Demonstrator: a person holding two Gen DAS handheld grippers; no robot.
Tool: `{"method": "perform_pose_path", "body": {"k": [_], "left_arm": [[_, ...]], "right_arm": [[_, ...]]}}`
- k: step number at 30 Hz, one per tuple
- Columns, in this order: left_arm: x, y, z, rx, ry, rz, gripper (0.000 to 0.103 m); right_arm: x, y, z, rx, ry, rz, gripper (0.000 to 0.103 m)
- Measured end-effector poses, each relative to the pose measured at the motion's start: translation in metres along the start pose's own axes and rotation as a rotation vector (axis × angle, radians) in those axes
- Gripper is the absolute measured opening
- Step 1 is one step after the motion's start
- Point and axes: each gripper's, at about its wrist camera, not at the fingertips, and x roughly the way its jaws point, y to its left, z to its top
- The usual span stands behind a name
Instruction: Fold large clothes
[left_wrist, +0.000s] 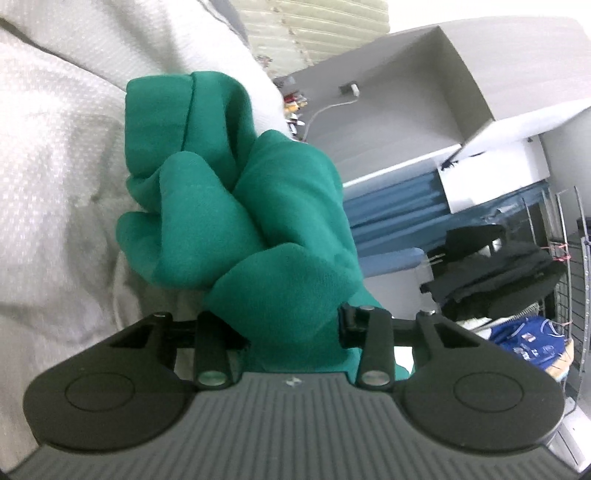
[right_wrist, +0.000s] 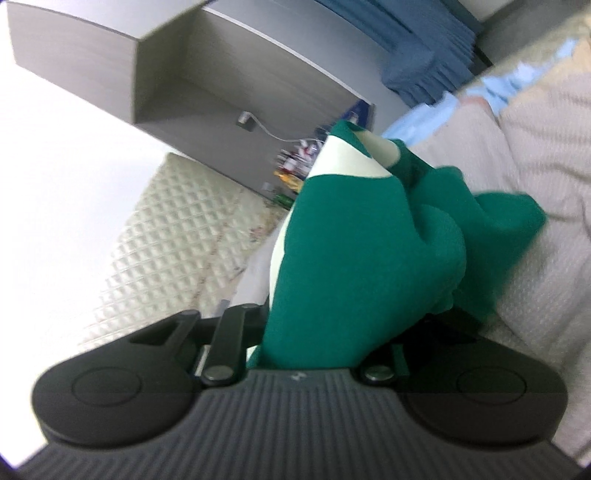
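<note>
Both the left gripper (left_wrist: 291, 325) and right gripper (right_wrist: 325, 332) pinch the bunched green fabric garment (left_wrist: 236, 206) (white-panelled), which trails forward onto the white textured bedspread (left_wrist: 55, 155).

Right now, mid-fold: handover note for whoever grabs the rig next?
Left hand-held gripper: shut on a bunched part of the green garment.
Right hand-held gripper: shut on another part of the same garment, where a white panel shows.
Garment is crumpled, bunched between both grippers, over the white bedspread.
Done: both grips taken.
Left: spread it flat, then make every fold.
</note>
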Motion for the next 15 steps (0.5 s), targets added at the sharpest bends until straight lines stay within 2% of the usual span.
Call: {"method": "perform_pose_path", "body": {"k": [5,10,15], "left_arm": [[-0.022,-0.038,-0.015,0.065,0.004,-0.068,0.044],[-0.024,-0.105,-0.038,0.148,0.020,-0.139,0.044],[-0.003,-0.175,-0.071,0.206,0.045,-0.218,0.044]], "right_arm": [[-0.047,0.024,0.019,-0.044,-0.039,0.064,0.026],[-0.109,0.046,0.055,-0.065,-0.142,0.140,0.026],[-0.174,0.053,0.093,-0.097,-0.223,0.128,0.026]]}}
